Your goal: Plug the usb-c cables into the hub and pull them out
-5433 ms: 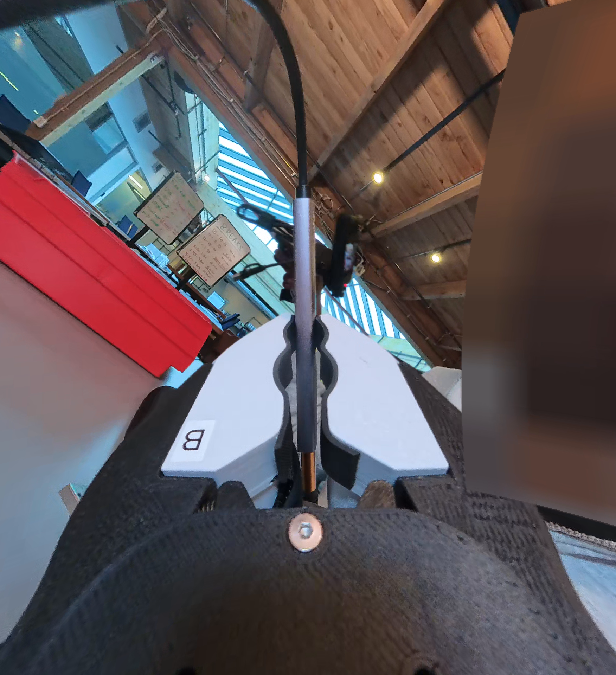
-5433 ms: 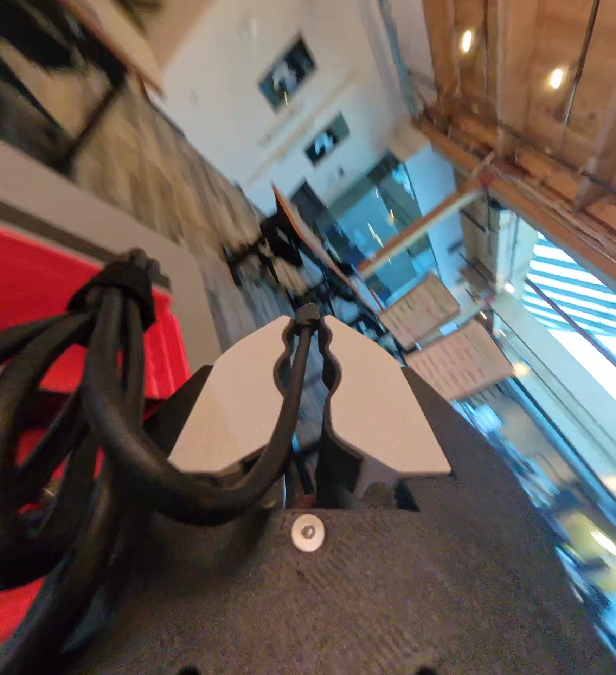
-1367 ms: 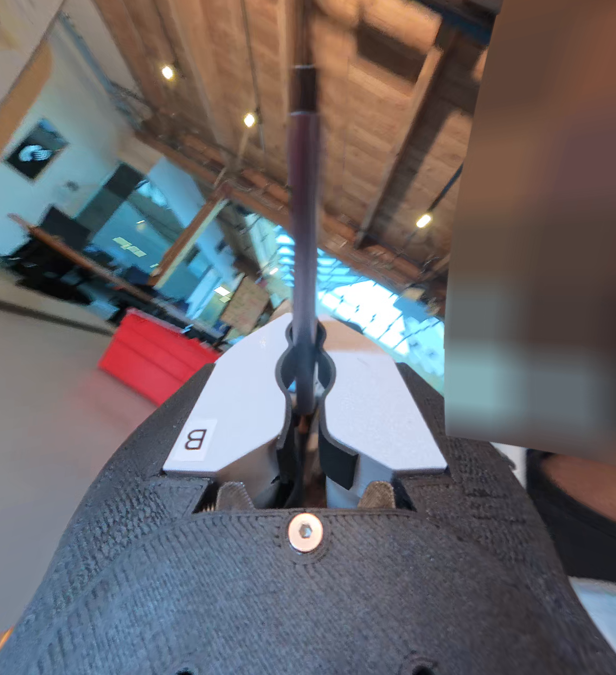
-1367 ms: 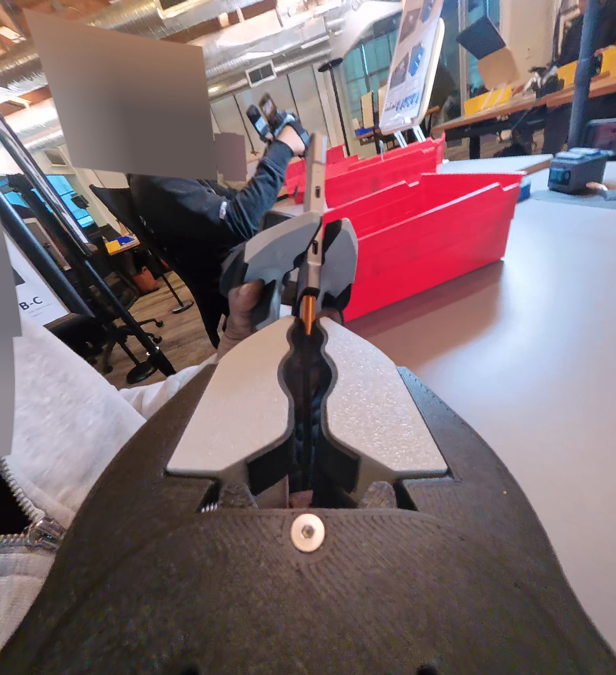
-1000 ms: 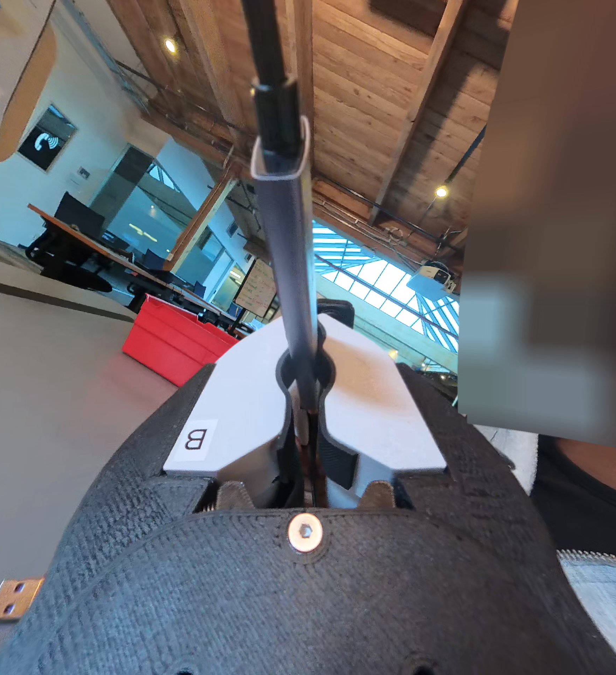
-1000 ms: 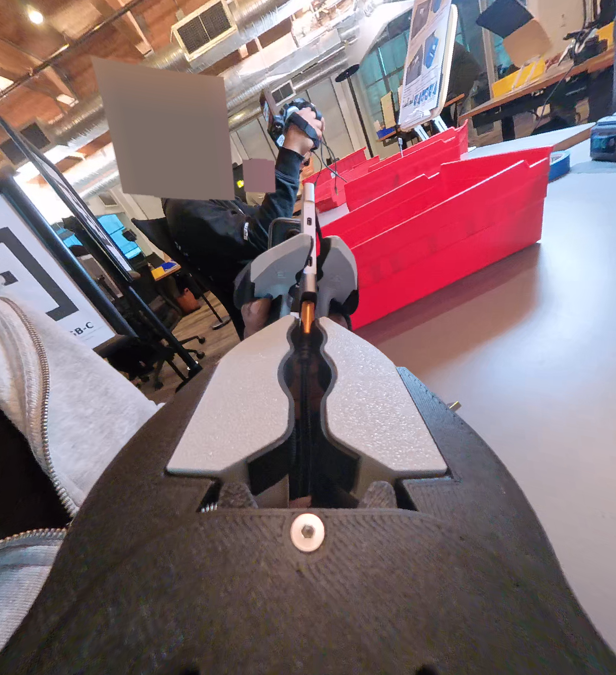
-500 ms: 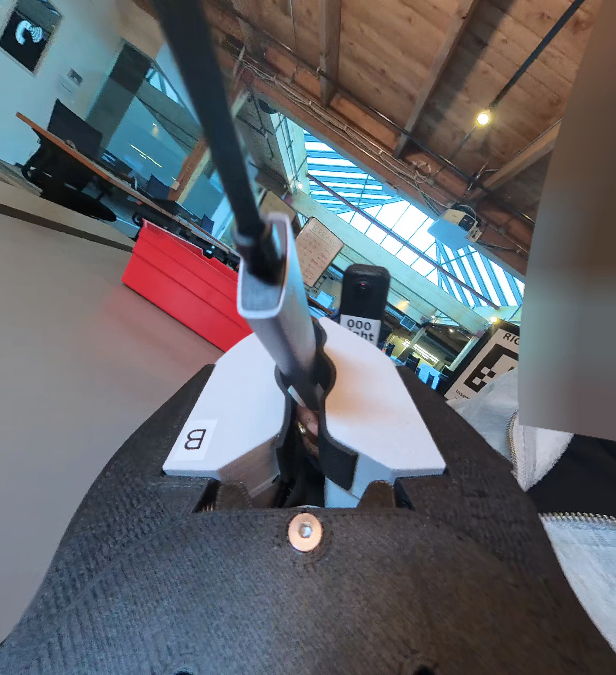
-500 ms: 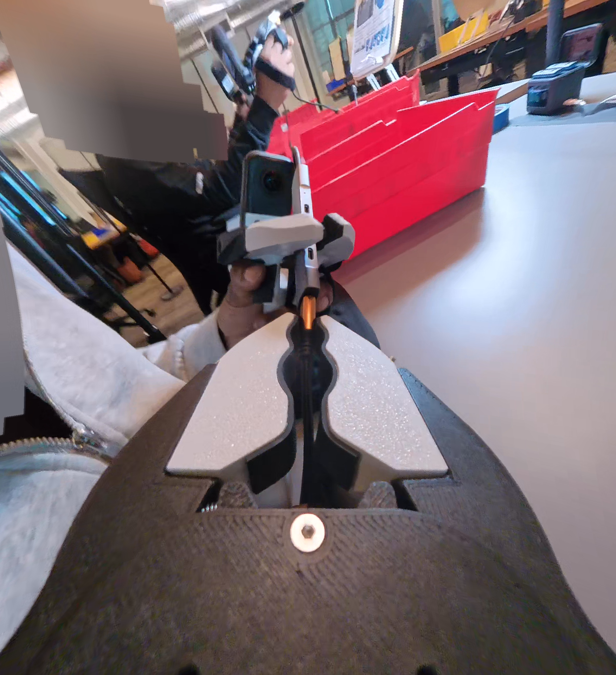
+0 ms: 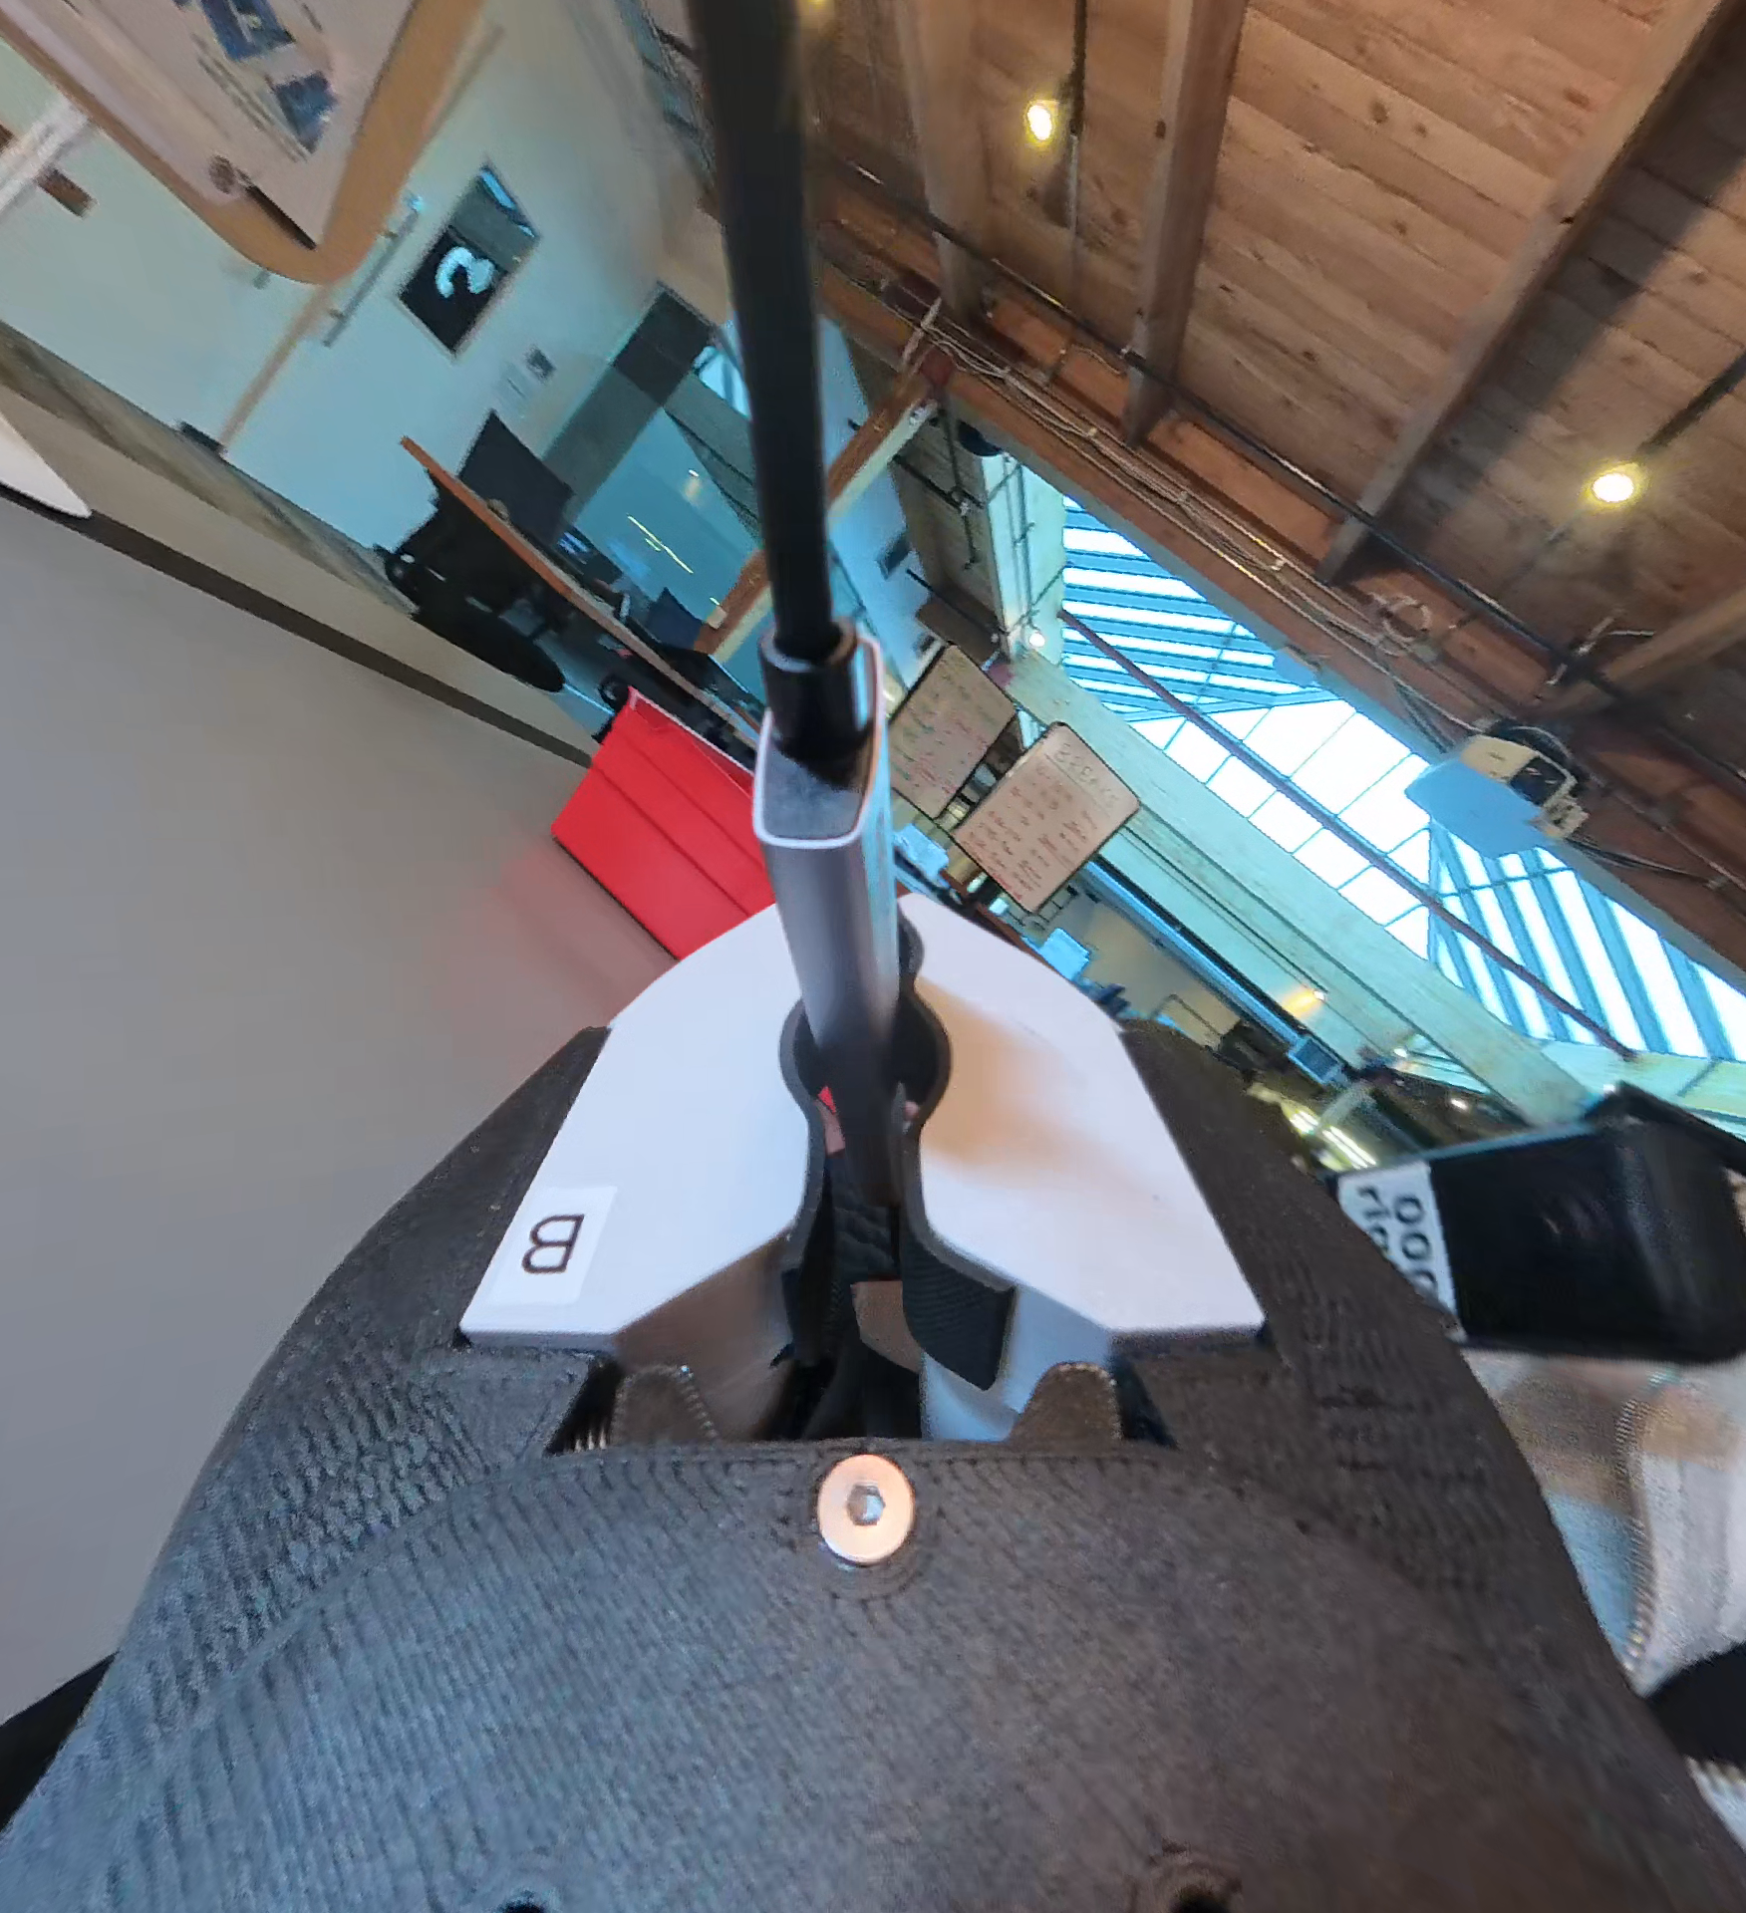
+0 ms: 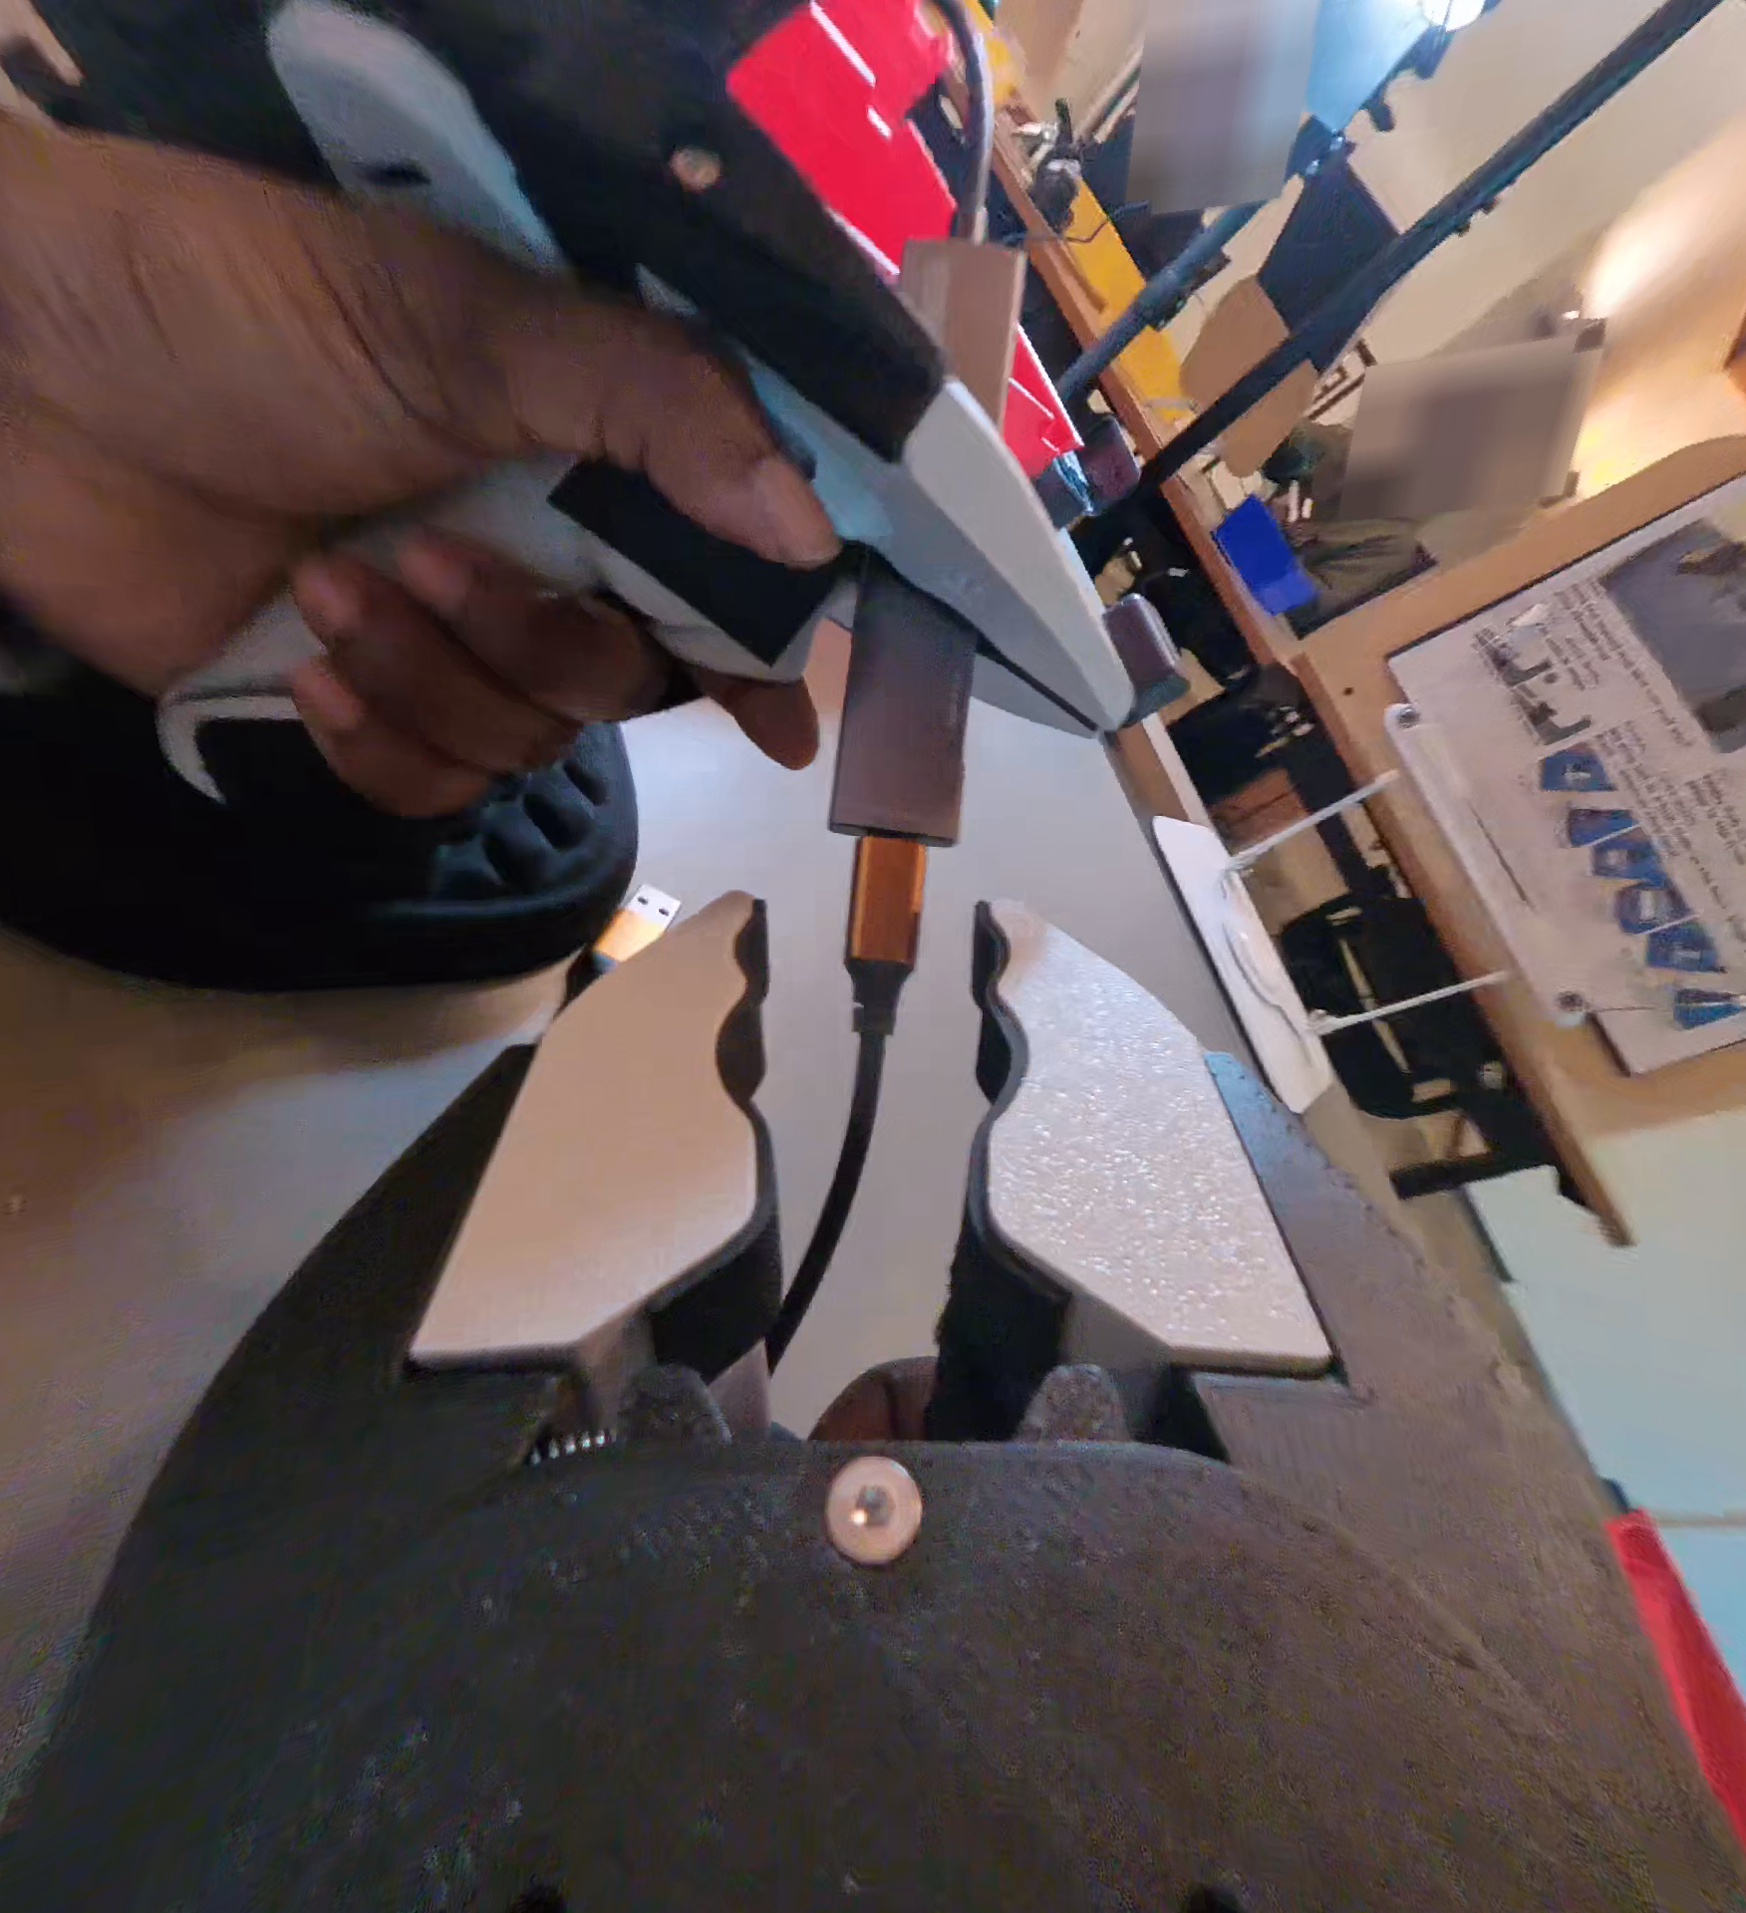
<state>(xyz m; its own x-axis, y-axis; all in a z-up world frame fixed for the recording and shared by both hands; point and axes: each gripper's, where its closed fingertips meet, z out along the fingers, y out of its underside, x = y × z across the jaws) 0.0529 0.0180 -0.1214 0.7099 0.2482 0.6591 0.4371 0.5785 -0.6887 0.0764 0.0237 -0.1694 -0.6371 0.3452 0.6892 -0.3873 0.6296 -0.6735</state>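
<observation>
My left gripper (image 9: 853,921) is shut on the slim grey hub (image 9: 817,828), which stands up between its fingers with its own black lead (image 9: 776,414) running upward. In the right wrist view the hub (image 10: 905,714) hangs down out of the left gripper (image 10: 1055,663), which a hand (image 10: 279,414) holds. An orange usb-c plug (image 10: 886,901) sits in the hub's lower end. Its black cable (image 10: 848,1159) runs down between my fingers. My right gripper (image 10: 869,911) is open, with a finger on each side of the plug and not touching it.
Both grippers are above a grey table (image 9: 175,932). A loose orange plug (image 10: 636,926) lies on it under the hand. Red bins (image 9: 672,828) stand at the far edge. A poster board (image 10: 1625,725) stands to the right. The right gripper's camera (image 9: 1573,1253) is close on the left gripper's right.
My right gripper has opened and let go of the orange plug, which stays in the hub. Both views have swung round, and the left gripper is now much closer.
</observation>
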